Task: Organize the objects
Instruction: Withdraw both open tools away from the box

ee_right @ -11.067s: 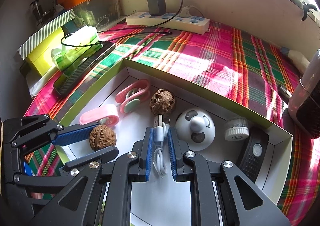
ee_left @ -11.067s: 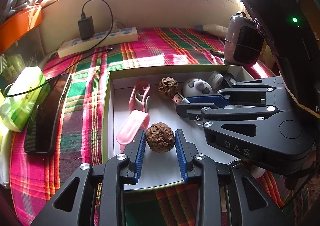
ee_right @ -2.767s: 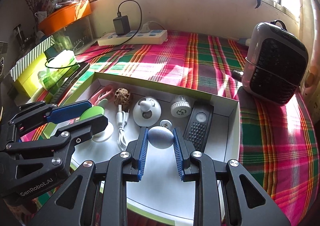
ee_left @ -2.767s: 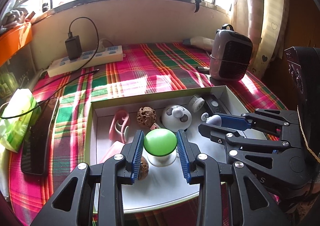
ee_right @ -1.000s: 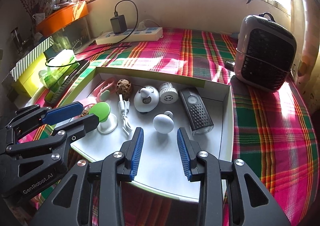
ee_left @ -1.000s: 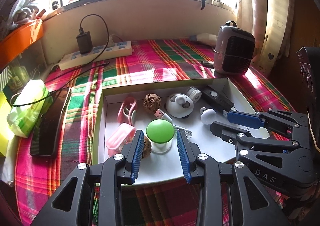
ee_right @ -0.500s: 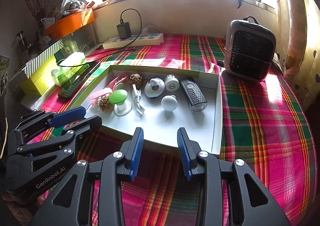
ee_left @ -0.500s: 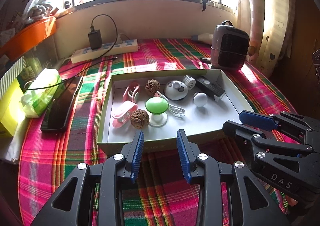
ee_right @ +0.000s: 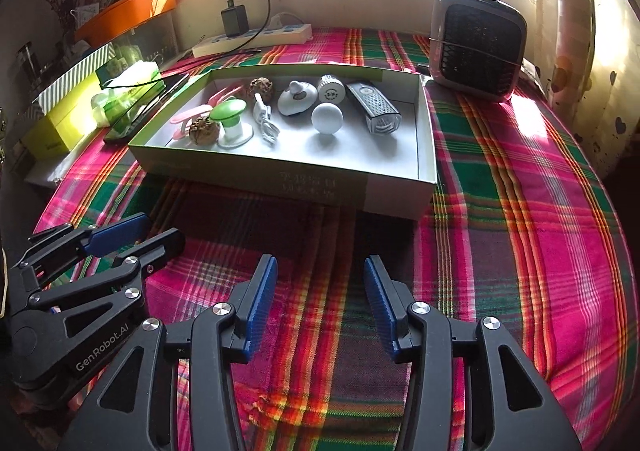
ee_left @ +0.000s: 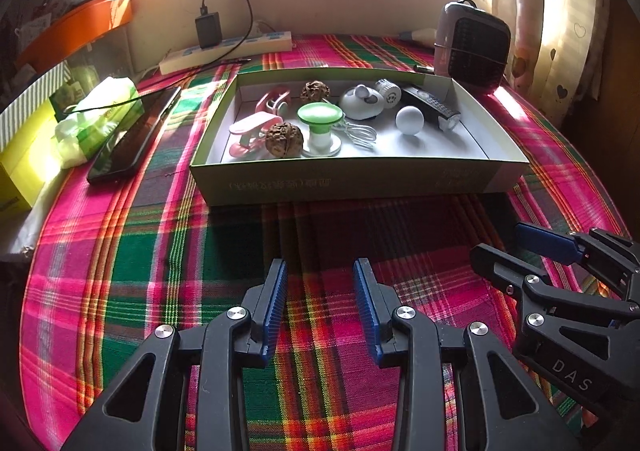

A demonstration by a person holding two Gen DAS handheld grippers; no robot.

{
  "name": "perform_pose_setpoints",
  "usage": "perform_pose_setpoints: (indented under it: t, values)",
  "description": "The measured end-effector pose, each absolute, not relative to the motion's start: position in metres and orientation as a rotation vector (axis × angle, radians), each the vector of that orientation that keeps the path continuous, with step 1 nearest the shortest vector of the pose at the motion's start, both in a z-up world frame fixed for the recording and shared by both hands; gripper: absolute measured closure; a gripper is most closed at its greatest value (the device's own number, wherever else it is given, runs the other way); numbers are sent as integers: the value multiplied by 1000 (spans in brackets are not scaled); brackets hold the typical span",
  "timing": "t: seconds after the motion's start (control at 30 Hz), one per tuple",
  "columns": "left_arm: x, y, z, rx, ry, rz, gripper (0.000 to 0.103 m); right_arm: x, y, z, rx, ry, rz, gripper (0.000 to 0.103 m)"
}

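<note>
While both tools hung over the near part of the plaid pink-and-green cloth (ee_left: 152, 251) covering the table, the left hand-held gripper (ee_left: 320, 303) had its blue-padded jaws spread apart with nothing between them, and the right hand-held gripper (ee_right: 318, 303) was likewise released and held nothing. Farther away on the cloth sat the shallow green-sided cardboard box with a white inside (ee_left: 360, 179), well apart from both tools. Along its left end lay two pink plastic clips (ee_left: 248, 129), with one brown wrinkled walnut (ee_left: 285, 133) touching the nearer clip and a second walnut (ee_left: 315, 90) at the far wall. Just right of the near walnut stood the green-capped white mushroom-shaped stand (ee_left: 320, 123), and a coiled white USB cable (ee_left: 358, 133) lay beside its base. A white round gadget (ee_left: 362, 102) and a small white ribbed cap (ee_left: 388, 91) sat at the far side, a white ball-shaped knob (ee_left: 409, 120) rested near the middle, and a black remote-like device (ee_left: 430, 111) lay slanted at the right. Left of the box lay a black phone (ee_left: 134, 133), beside a green tissue pack (ee_left: 98, 119). At the far edge were a white power strip (ee_left: 224, 49) and, at right, a grey small heater (ee_left: 472, 43).
</note>
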State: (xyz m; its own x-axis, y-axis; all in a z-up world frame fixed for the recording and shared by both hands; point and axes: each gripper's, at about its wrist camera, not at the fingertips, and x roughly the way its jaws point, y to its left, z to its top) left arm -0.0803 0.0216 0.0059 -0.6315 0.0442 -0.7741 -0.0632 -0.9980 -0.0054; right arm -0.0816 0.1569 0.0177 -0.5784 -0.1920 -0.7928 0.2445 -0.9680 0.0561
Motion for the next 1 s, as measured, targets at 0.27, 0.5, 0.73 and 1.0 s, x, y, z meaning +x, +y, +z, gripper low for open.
perform_pose_setpoints:
  t: [0.27, 0.5, 0.73, 1.0]
  values:
    - [-74, 28, 5, -1316, 49, 2813, 70, -70, 158, 17, 1275, 126, -2645, 53]
    - [-74, 27, 5, -1317, 24, 2815, 69, -71, 162, 16, 1282, 104, -2673, 44]
    - [-74, 26, 5, -1317, 18, 2815, 69, -70, 162, 16, 1283, 104, -2672, 44]
    - [-74, 26, 5, -1317, 19, 2815, 69, -70, 162, 16, 1283, 103, -2672, 44]
